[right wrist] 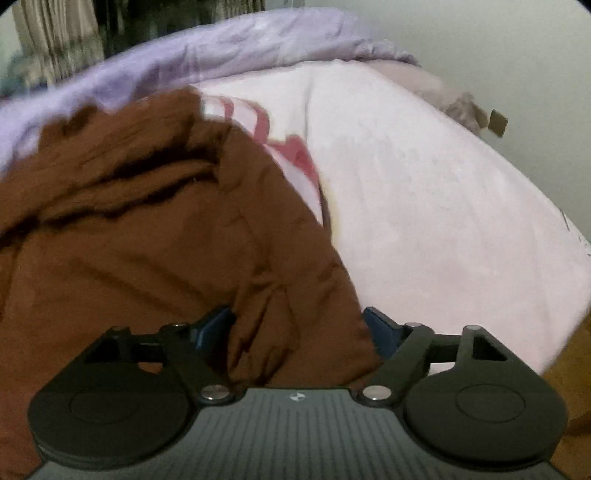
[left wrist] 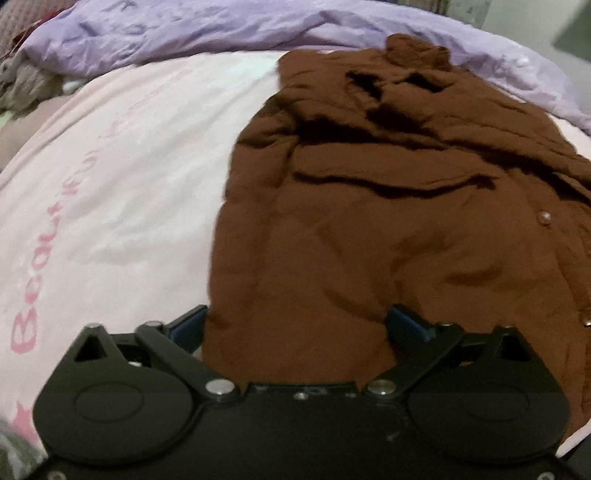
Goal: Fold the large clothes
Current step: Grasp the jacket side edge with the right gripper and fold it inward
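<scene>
We see the brown garment [left wrist: 388, 229] spread on a pale pink bed sheet [left wrist: 122, 192], its near hem running straight under both tools. Our left gripper [left wrist: 295, 325] has its jaws standing wide, with the hem's left corner lying between the blue pads [left wrist: 190, 323]; the cloth looks slack there, and we see no pad pressing on it. Our right gripper [right wrist: 299, 328] is likewise spread, a bunched fold of the same garment [right wrist: 155, 243] rising between its pads [right wrist: 216, 326], loose rather than pinched (the blur makes the contact on the left pad hard to judge).

Ahead of both tools, beyond the garment, a crumpled lilac duvet [left wrist: 207, 33] lies across the far side of the bed, touching the garment's collar end.

The left view alone shows pink lettering [left wrist: 40, 291] printed on the sheet to the tool's left, a grey heap of fabric [left wrist: 22, 85] far off to the left, and small snap buttons [left wrist: 545, 216] on the garment to the right. The right view alone shows a red printed patch [right wrist: 295, 155] on the sheet just past the garment's right edge, curtains [right wrist: 55, 37] far ahead to the left, a plain wall [right wrist: 498, 55] to the right, and a strip of wooden floor [right wrist: 569, 387] beside the tool.
</scene>
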Tool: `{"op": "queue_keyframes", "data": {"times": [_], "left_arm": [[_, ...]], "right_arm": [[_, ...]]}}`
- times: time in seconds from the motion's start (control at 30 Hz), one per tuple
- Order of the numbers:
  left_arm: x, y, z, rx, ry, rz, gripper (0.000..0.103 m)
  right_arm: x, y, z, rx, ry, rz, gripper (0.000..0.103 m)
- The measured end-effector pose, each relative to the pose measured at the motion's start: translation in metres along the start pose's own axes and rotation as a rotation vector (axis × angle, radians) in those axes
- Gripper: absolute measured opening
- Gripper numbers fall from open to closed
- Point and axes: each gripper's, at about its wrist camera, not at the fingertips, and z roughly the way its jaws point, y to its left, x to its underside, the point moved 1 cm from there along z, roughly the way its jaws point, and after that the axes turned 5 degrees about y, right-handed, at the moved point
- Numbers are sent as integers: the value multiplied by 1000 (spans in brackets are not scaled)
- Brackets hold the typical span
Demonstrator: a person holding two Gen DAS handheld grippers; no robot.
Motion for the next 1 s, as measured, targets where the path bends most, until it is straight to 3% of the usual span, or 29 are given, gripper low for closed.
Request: {"op": "queue_keyframes", "data": {"times": [0.03,0.07,0.1,0.2,0.4,0.5,0.63,0.73,0.77,0.83,0.9,0.97,1.0], "left_arm": [[-2,0,-6,-10,-36,-23,58],[-5,0,-10,-19,-68,-58,17],[-9,0,-13,-2,-91,-67,12],[-22,-10,-28,-29,-195,-24,11],[-56,-18,-57,-20,-328,23,11],[-66,-12,-42,-24,-291,-6,12],[-52,-8,1,-12,-166,-30,14],[-36,-12,18,-35,-132,-1,20],[-34,-14,16,-47,-142,18,21],[-33,-19,10,-67,-132,61,43],[-33,-15,3,-97,-134,73,88],[-30,-10,-2,-95,-115,95,102],[-31,-6,1,-93,-89,101,103]], "right_arm": [[-1,0,0,-7,-13,-4,42],[-3,1,-3,-35,-15,5,24],[-6,2,-6,-61,-17,20,21],[-14,11,-22,-40,-76,-16,17],[-42,19,-72,-120,-322,31,17],[-55,27,-58,-52,-285,13,17],[-41,26,-16,-19,-150,41,18],[-19,21,16,2,-53,49,21],[-13,20,15,-7,-95,48,23],[-10,19,9,-4,-95,26,29],[-12,16,5,-3,-95,6,46],[-11,11,0,-21,-80,4,58],[-10,8,-3,-39,-75,5,63]]}}
